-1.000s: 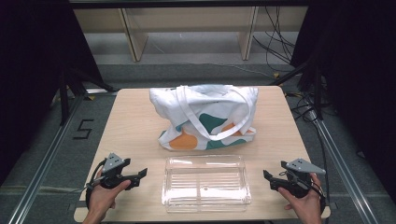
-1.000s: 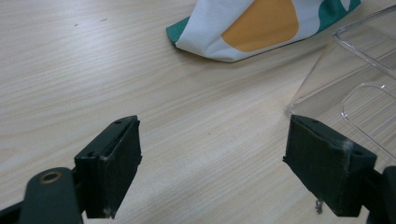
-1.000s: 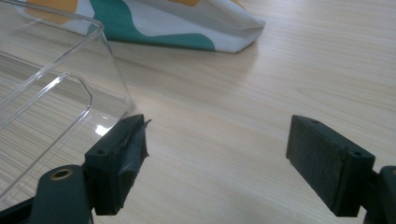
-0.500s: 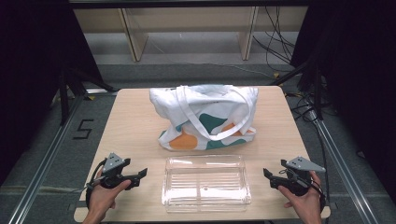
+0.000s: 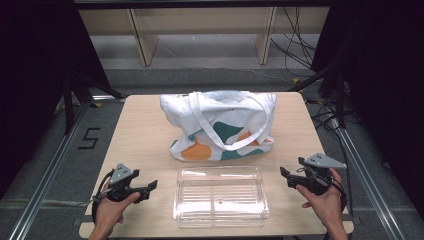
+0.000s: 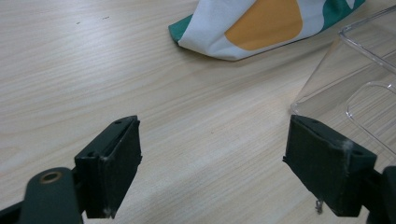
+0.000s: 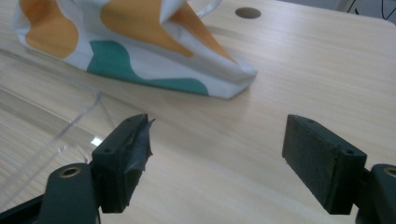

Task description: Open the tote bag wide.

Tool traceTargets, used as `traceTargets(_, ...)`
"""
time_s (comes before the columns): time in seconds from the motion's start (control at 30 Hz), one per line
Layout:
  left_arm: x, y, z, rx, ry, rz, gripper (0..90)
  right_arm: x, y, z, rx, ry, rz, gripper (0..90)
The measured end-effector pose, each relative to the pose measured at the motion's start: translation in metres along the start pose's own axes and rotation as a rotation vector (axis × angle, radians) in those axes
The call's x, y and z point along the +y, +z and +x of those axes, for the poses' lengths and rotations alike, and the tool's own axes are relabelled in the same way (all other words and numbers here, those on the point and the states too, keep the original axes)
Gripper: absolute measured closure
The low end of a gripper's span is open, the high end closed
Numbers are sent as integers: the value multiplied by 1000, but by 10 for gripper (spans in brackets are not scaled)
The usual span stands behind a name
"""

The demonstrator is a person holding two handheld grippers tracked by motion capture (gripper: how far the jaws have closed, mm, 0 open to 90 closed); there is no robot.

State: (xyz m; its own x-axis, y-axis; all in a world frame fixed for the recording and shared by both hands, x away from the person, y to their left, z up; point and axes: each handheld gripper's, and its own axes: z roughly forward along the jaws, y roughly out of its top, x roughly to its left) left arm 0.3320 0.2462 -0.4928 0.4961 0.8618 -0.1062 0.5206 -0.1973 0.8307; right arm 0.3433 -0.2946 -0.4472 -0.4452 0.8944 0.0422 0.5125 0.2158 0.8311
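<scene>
I see a clear plastic tray (image 5: 220, 196) lying flat at the near edge, just before a slumped white tote bag (image 5: 220, 125).

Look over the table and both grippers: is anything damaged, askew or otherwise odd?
One thing: in the right gripper view, the pad covering on the right gripper is torn, a ragged flap peeling off its left pad. The tote bag slumps but is not spilled, and the clear plastic tray sits square and empty.
</scene>
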Motion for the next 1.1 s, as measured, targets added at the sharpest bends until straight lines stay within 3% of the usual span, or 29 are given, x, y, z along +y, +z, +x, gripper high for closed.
traceTargets(0.13, 0, 1, 0, -1, -4, 7, 176, 22, 0, 0, 5, -29, -22, 247)
traceTargets(0.2, 0, 1, 0, -1, -4, 5, 176, 28, 0, 1, 8, -14, -22, 246)
traceTargets(0.23, -1, 0, 0, 0, -3, 7, 176, 41, 2, -2, 16, -61, -58, 248)
traceTargets(0.27, 0, 0, 0, 1, -3, 8, 176, 48, 1, 1, 10, -41, -50, 248)
traceTargets(0.3, 0, 0, 1, 2, 3, 9, 176, 55, 2, -1, 18, -59, -61, 251)
traceTargets(0.33, 0, 0, 1, 2, -3, 8, 177, 63, 2, 1, 26, -43, -64, 257)
traceTargets(0.43, -1, 0, 1, 1, -6, 8, 177, 86, 4, 2, 48, -53, -88, 283)
traceTargets(0.47, -1, 0, 1, 1, -6, 8, 177, 86, 4, 2, 48, -53, -88, 283)
traceTargets(0.5, 0, 0, 1, 1, -6, 6, 177, 102, 4, 3, 67, -44, -106, 318)
traceTargets(0.57, 0, 0, 1, 1, -4, 8, 178, 117, 7, 3, 56, -52, -132, 336)
traceTargets(0.63, -1, 0, 1, 0, -4, 9, 179, 123, 9, 4, 56, -65, -127, 349)
traceTargets(0.67, -1, 0, 1, -1, -4, 10, 178, 136, 11, 4, 64, -85, -123, 362)
traceTargets(0.8, 0, 0, 1, 0, -3, 9, 180, 157, 20, 6, 77, -91, -103, 376)
traceTargets(0.9, 0, 0, 1, 0, -2, 5, 181, 166, 24, 5, 76, -83, -93, 389)
traceTargets(0.93, 0, 0, 1, 1, 5, 7, 181, 171, 27, 3, 70, -89, -116, 392)
traceTargets(1.03, 0, 0, 1, -1, -2, 7, 182, 191, 34, 1, 71, -75, -87, 415)
traceTargets(1.1, 0, 0, 1, -1, 0, 5, 182, 195, 38, 1, 84, -69, -90, 418)
